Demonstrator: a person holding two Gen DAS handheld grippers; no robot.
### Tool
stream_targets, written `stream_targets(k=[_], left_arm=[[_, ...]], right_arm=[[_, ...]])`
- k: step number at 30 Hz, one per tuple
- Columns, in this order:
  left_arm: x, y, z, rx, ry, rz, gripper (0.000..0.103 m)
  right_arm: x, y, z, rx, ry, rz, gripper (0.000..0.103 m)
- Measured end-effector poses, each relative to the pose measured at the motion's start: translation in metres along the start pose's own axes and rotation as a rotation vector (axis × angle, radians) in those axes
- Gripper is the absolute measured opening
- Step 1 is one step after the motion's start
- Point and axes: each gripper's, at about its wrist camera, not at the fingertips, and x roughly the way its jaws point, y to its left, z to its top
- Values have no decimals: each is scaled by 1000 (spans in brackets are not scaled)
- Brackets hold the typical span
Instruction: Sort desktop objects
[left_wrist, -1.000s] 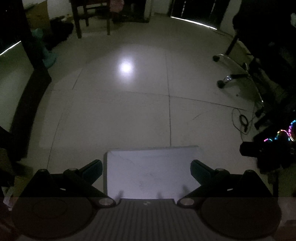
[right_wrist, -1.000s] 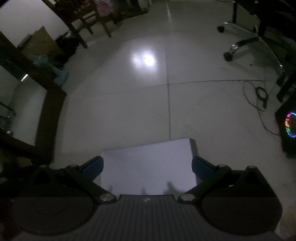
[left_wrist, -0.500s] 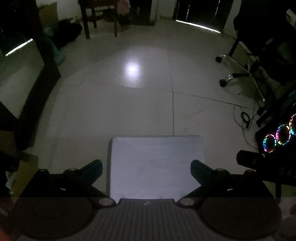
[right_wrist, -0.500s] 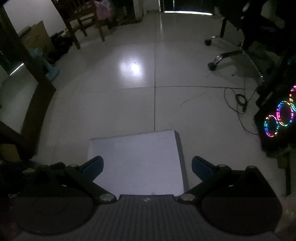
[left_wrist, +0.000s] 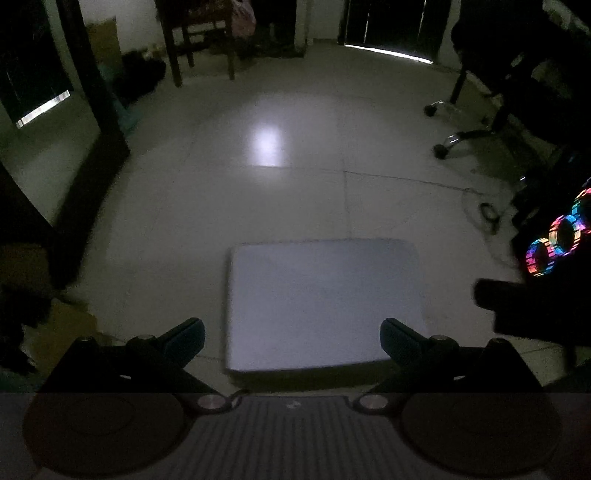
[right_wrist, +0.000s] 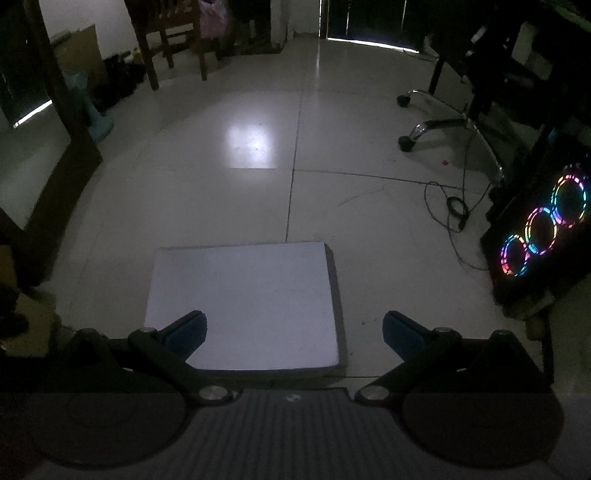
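Floor (left_wrist: 207, 206): pale tiles, dim room, one bright patch of reflected light (left_wrist: 266, 146) ahead.
Chair, wooden (right_wrist: 166, 40): far end of the room, left of centre, something pink hung on it.
Office chair (right_wrist: 436, 125): right side, chrome legs on castors, dark seat above barely readable.
Computer case (right_wrist: 543, 225): far right on the floor, three glowing rainbow fan rings in a diagonal row; a loose black cable (right_wrist: 456, 206) lies coiled on the tiles just beside it.
White board (left_wrist: 321, 302): flat rectangular slab on the floor, directly ahead of both grippers and below them; blank top. Right view shows its thick right edge.
Left gripper (left_wrist: 292, 338): fingers spread wide, nothing between them; board seen through the gap.
Right gripper (right_wrist: 294, 332): spread wide, empty; its left blue pad (right_wrist: 186, 332) overlaps the board's near left corner in view, contact cannot be told.
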Motion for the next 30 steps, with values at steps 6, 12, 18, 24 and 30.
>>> stream_targets(k=[6, 12, 18, 24, 30], left_arm=[[4, -3, -8, -7, 10, -18, 103], [8, -5, -15, -15, 23, -29, 103], [12, -6, -19, 0, 32, -9, 103], [13, -7, -19, 1, 34, -10, 103], [14, -6, -18, -2, 42, -3, 103]], right_arm=[[5, -9, -15, 58, 20, 42, 103], [13, -5, -19, 59, 41, 50, 103], [15, -1, -21, 32, 47, 45, 103], [17, 1, -23, 38, 59, 47, 103], [19, 3, -23, 45, 60, 48, 103]])
